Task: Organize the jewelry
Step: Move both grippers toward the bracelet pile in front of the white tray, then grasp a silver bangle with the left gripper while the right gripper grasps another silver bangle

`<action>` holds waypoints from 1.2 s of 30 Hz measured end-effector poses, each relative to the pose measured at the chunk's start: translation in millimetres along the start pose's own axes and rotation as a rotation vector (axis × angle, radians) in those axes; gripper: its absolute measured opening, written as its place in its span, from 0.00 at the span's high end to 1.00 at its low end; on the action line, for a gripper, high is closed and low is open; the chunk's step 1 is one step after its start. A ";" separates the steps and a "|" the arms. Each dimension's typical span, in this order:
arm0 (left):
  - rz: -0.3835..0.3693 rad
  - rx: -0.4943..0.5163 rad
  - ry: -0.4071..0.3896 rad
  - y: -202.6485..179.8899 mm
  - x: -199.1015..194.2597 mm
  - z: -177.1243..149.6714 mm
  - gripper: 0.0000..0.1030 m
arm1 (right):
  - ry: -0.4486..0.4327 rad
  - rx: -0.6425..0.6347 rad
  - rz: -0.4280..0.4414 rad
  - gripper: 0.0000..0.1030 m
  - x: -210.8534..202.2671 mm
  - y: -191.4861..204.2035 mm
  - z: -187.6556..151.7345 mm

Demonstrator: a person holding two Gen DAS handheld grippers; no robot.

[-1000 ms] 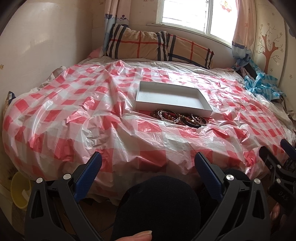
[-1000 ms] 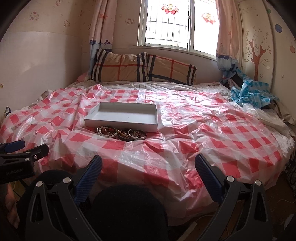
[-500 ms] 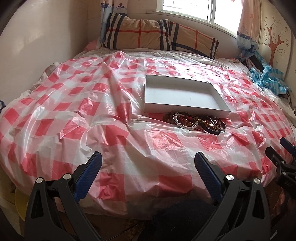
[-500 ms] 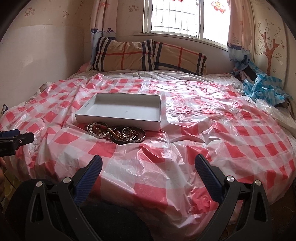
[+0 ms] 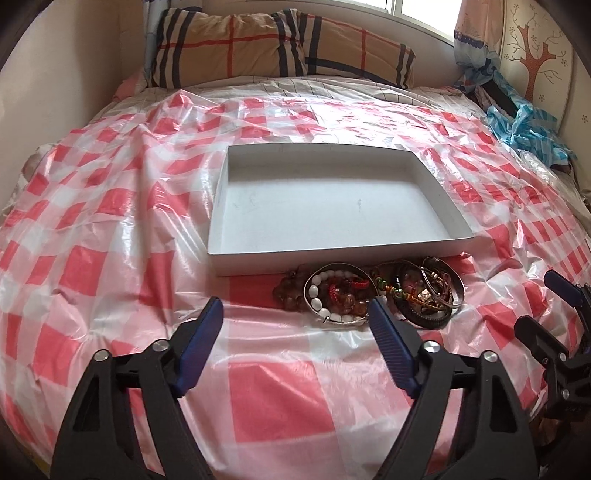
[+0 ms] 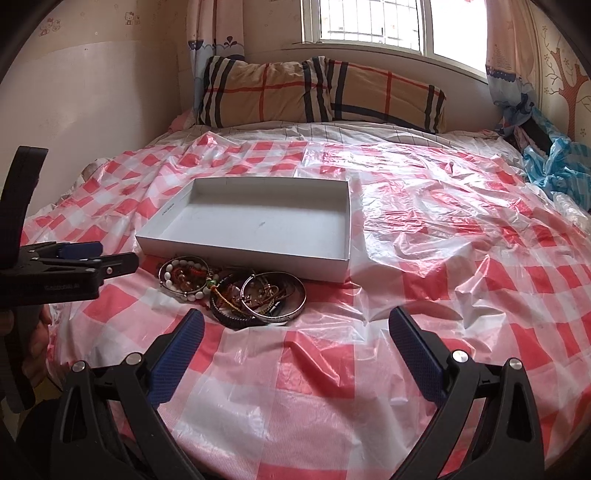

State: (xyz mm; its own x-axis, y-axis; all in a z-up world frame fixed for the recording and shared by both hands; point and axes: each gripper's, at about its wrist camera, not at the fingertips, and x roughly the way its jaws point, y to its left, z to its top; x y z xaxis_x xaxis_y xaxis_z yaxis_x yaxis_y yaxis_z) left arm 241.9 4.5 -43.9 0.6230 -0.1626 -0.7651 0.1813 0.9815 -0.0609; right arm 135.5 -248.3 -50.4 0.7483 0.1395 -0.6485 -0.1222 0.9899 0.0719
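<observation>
Bracelets (image 5: 369, 295) heaped against tray (image 5: 258, 260) near edge, just beyond left gripper (image 5: 295, 321) fingers, which have been closing, nothing between. Right gripper (image 6: 295, 332) fingers spread, empty, over bare bed cover (image 6: 443, 258).

Bed (image 6: 424, 258) fills room, draped in red-and-white checked plastic sheet (image 6: 461, 280). Plaid pillows (image 6: 317, 92) at headboard end under barred window (image 6: 369, 22), daylight strong. Patterned curtains (image 6: 210, 33). Cream wall (image 6: 92, 110); tree decal (image 5: 532, 48) on wall.

Both tongs point downward, left tongs (image 5: 295, 314) just narrowed yet gaping with nothing between, right tongs (image 6: 295, 328) spread wide.
</observation>
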 end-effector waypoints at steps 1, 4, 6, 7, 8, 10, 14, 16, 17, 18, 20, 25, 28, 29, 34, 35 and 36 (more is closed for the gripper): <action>-0.010 -0.004 0.008 -0.8 7.8 2.1 0.40 | 0.007 -0.001 0.005 0.07 5.7 -0.8 0.4; -0.029 -0.012 0.028 -1.3 24.8 6.4 0.54 | 0.020 -0.001 0.017 0.07 18.6 -2.6 2.0; -0.031 -0.014 0.040 -1.6 32.3 6.6 0.60 | 0.022 0.002 0.026 0.07 23.4 -3.3 3.0; -0.027 -0.011 0.049 -1.7 36.6 6.9 0.66 | 0.022 0.003 0.029 0.07 25.0 -4.1 3.2; -0.021 -0.005 0.055 -2.1 40.4 6.6 0.72 | 0.023 0.004 0.032 0.07 25.9 -4.7 3.5; -0.011 0.012 0.069 -3.9 46.7 4.3 0.81 | 0.022 0.003 0.035 0.07 27.2 -5.3 3.8; -0.015 0.044 0.069 -5.9 45.0 -1.4 0.95 | 0.020 0.008 0.035 0.07 27.4 -6.1 4.5; -0.033 0.040 0.072 -4.0 40.3 -2.7 0.96 | 0.020 0.011 0.035 0.07 26.8 -6.9 4.7; -0.042 0.033 0.073 -1.5 36.5 -3.7 0.96 | 0.019 0.011 0.036 0.07 26.3 -7.0 4.8; -0.050 0.024 0.070 2.0 31.4 -5.5 0.97 | 0.018 0.010 0.035 0.07 26.3 -6.9 4.9; -0.063 0.002 0.071 10.7 23.7 -8.4 0.97 | 0.016 0.009 0.037 0.07 25.5 -7.1 5.0; -0.078 0.002 0.069 19.7 12.4 -12.0 1.00 | 0.019 0.001 0.048 0.07 27.0 -6.6 6.4; -0.067 0.027 0.078 18.5 15.3 -14.2 1.00 | 0.027 -0.009 0.064 0.07 31.1 -5.0 8.8; -0.066 0.030 0.076 17.9 16.7 -14.1 0.99 | 0.033 -0.011 0.071 0.07 33.7 -4.1 9.7; -0.060 0.038 0.071 12.1 25.8 -11.2 0.85 | 0.059 -0.028 0.097 0.07 45.9 1.8 13.4; -0.059 0.038 0.071 11.4 28.9 -10.4 0.83 | 0.066 -0.032 0.101 0.07 49.1 2.9 14.4; -0.059 0.040 0.073 10.4 32.2 -9.9 0.83 | 0.074 -0.033 0.103 0.07 52.9 4.1 15.4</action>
State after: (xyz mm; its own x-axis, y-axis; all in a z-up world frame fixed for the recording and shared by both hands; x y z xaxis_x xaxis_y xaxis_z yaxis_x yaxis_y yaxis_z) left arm 256.3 10.4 -75.5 0.5531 -0.2107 -0.8060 0.2473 0.9654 -0.0826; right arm 184.7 -236.5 -72.8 0.6808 0.2372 -0.6930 -0.2185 0.9688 0.1169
